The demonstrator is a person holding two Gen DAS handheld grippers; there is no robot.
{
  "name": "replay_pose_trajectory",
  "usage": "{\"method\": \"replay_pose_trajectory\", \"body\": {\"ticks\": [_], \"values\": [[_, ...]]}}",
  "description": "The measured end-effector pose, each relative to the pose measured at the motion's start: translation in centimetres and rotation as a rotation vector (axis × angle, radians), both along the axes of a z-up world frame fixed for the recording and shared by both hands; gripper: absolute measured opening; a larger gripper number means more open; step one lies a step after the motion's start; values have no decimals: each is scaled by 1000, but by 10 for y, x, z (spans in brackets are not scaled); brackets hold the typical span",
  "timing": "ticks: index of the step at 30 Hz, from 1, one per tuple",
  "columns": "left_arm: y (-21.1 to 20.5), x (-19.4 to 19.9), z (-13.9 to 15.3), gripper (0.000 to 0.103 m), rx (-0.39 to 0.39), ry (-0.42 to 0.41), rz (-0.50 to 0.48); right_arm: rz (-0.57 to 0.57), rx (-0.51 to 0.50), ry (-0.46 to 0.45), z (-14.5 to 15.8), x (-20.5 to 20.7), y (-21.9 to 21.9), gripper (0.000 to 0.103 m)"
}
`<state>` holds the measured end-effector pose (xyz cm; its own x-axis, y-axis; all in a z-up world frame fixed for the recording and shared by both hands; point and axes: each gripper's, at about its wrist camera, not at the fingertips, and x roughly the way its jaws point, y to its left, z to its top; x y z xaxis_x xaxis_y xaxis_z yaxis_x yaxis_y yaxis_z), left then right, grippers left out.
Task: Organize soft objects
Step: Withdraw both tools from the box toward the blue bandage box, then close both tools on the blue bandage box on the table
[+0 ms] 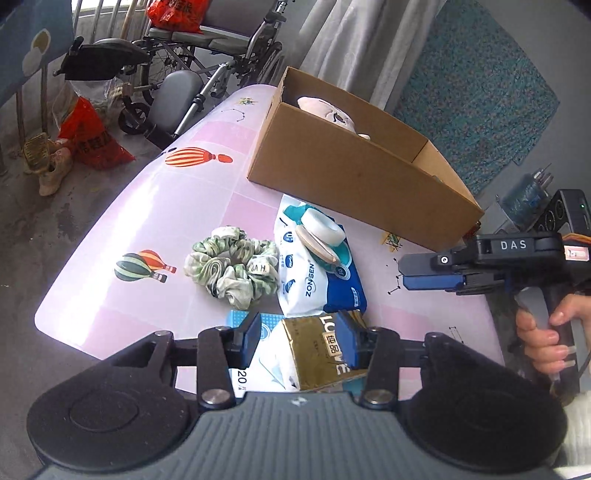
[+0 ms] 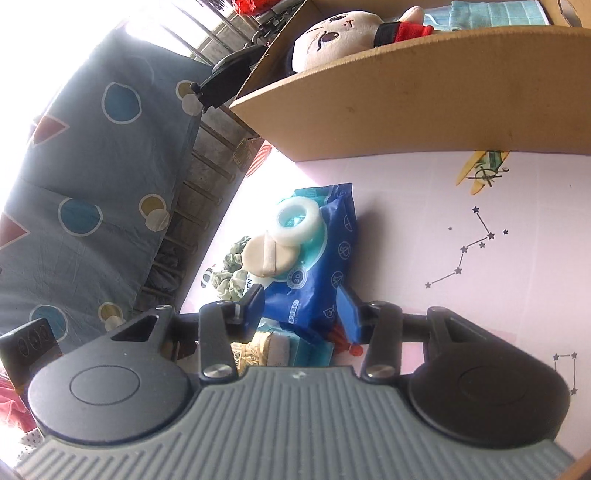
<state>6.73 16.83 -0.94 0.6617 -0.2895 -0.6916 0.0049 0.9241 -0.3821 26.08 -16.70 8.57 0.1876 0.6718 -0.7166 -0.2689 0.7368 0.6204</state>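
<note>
On the pink table (image 1: 110, 258) lie a green-white scrunchie (image 1: 232, 266), a blue-white wipes pack (image 1: 314, 273) with a white tape roll (image 1: 323, 229) and a beige powder puff (image 1: 314, 245) on top, and a gold tissue pack (image 1: 317, 354). My left gripper (image 1: 301, 338) is open with its fingers on either side of the gold pack. My right gripper (image 2: 301, 308) is open, just before the wipes pack (image 2: 314, 266); it also shows in the left wrist view (image 1: 436, 271). A cardboard box (image 1: 354, 166) holds a plush doll (image 2: 340, 33) and a teal cloth (image 2: 491, 13).
A light-blue packet (image 1: 240, 321) lies under the gold pack. A wheelchair (image 1: 177, 55) and red bags (image 1: 88, 136) stand on the floor beyond the table's far edge. A patterned blue sheet (image 2: 85, 166) hangs to the left in the right wrist view.
</note>
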Motion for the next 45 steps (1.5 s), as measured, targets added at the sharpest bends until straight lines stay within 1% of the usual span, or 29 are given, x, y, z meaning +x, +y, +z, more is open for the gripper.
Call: {"method": "replay_pose_trajectory", "body": {"ticks": [3, 5, 8, 11, 13, 16, 17, 19, 21, 24, 26, 30, 32, 34, 36, 40, 43, 45], "values": [[-8, -5, -12, 57, -49, 6, -24, 6, 16, 38, -7, -5, 3, 48], [-13, -7, -20, 59, -56, 16, -29, 0, 20, 58, -11, -11, 3, 52], [-21, -8, -28, 63, -53, 21, -34, 2, 34, 93, -19, -18, 6, 53], [-26, -4, -36, 64, -42, 34, -36, 22, 43, 119, -26, -24, 13, 55], [-30, -6, -39, 61, -23, 9, -42, 41, 49, 129, -30, -28, 18, 56], [-40, -4, -39, 59, 5, -4, -77, 44, 64, 159, -39, -32, 24, 57], [-45, -4, -39, 59, 5, -2, -88, 33, 56, 160, -40, -34, 25, 59], [-53, -4, -36, 58, 32, -12, -103, 31, 40, 130, -39, -39, 23, 59], [-61, -2, -34, 58, 46, -13, -131, 11, 35, 112, -36, -43, 14, 59], [-73, 4, -33, 58, 19, -7, -157, -47, 50, 108, -34, -44, -10, 59], [-88, 9, -33, 58, 10, -8, -196, -97, 56, 105, -33, -44, -30, 59], [-124, 26, -36, 58, 31, -8, -303, -193, 44, 100, -36, -40, -70, 59], [-140, 38, -41, 58, 38, 9, -350, -235, 33, 102, -39, -37, -88, 59], [-155, 50, -48, 58, 29, 29, -382, -272, 25, 99, -41, -35, -101, 59], [-164, 59, -51, 58, 30, 44, -396, -305, 5, 94, -45, -32, -113, 59], [-167, 60, -46, 60, 75, 42, -387, -349, -39, 84, -47, -27, -124, 59], [-148, 44, -31, 63, 93, 21, -365, -369, -30, 62, -40, -30, -127, 59], [-129, 28, -21, 65, 120, 1, -316, -372, -26, 34, -29, -35, -122, 59]]}}
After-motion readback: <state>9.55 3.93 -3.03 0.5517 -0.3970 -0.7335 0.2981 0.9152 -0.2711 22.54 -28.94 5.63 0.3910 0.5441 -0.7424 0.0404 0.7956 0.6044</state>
